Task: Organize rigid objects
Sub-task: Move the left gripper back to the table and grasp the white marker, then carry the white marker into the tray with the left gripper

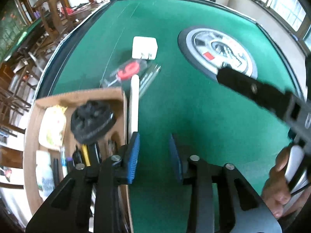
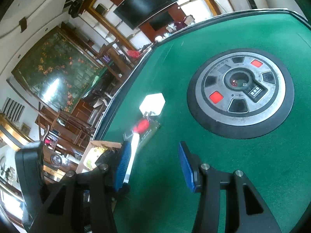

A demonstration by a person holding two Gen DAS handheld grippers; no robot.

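1. The left gripper (image 1: 154, 156) was pointed steeply down over the green felt table (image 1: 194, 116), its blue-padded jaws apart with only bare felt between them, nothing gripped.
2. The right gripper (image 2: 153, 166) was angled down more shallowly over the same table, its jaws spread wide and empty; in the left wrist view its black finger (image 1: 250, 86) was seen reaching in from the right, with a person's hand (image 1: 279, 184) wrapped around its handle.
3. One brown cardboard box (image 1: 77, 97) was seen at the table's left edge, just beside the left gripper's left jaw.
4. Inside the box, one black ribbed disc-shaped object (image 1: 92, 120), one pale yellow-white packet (image 1: 53, 126) and one white bottle (image 1: 43, 172) could be counted; several pens or markers lay there too, their number too blurred to tell.
5. On the felt outside the box were counted three loose things: one white square plug adapter (image 1: 144, 47), one clear packet with a red item inside (image 1: 130, 70) touching it, and one white flat stick (image 1: 134, 104) alongside the box wall.
6. One round silver-and-black centre console (image 2: 241, 93) was set in the table, well apart from the box.
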